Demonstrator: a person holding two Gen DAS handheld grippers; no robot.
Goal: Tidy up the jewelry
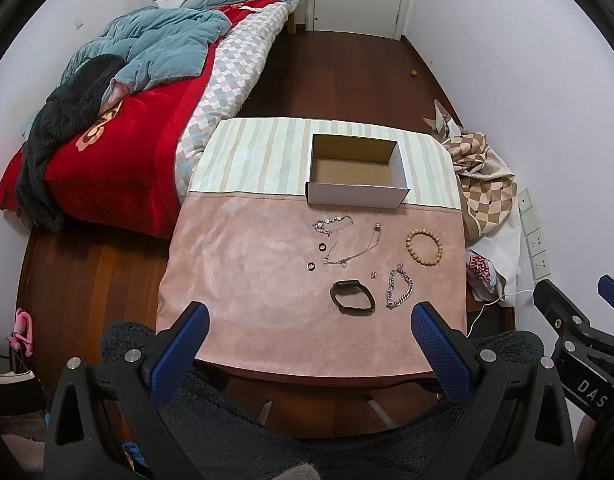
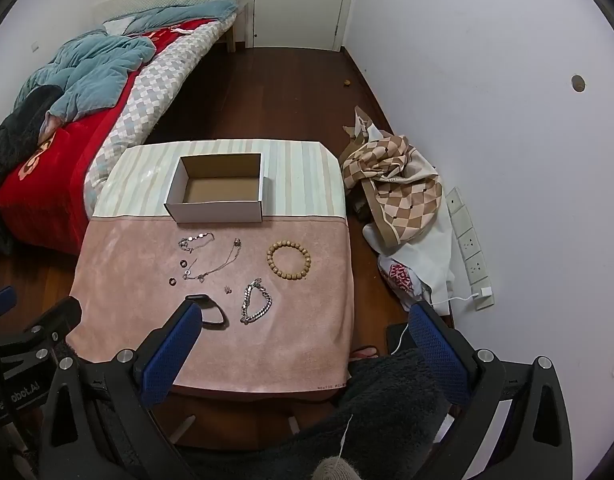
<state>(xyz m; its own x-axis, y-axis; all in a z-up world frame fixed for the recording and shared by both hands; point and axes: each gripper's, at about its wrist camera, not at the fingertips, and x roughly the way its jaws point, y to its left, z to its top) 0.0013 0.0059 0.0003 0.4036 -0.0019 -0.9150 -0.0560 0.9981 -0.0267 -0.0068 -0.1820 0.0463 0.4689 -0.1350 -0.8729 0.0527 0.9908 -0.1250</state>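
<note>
An open white cardboard box (image 1: pixel 357 190) (image 2: pixel 217 211) stands empty at the back of the cloth-covered table (image 1: pixel 247 280) (image 2: pixel 119 280). In front of it lie a wooden bead bracelet (image 1: pixel 424 247) (image 2: pixel 288 259), a silver chain bracelet (image 1: pixel 399 292) (image 2: pixel 256 302), a black wristband (image 1: pixel 352 297) (image 2: pixel 215 314), two thin necklaces (image 1: pixel 333 224) (image 2: pixel 215 266), two dark rings (image 1: pixel 321 247) (image 2: pixel 172 281) and a small earring (image 1: pixel 373 275). My left gripper (image 1: pixel 309 320) is open and empty above the table's near edge. My right gripper (image 2: pixel 305 320) is open and empty; its left finger hides part of the wristband.
A bed (image 1: pixel 107 120) with red and blue bedding lies left of the table. Checked cloth and bags (image 2: pixel 395 184) are piled on the floor to the right by the wall, near sockets (image 2: pixel 471 248). A dark fleece sleeve (image 1: pixel 267 420) shows below.
</note>
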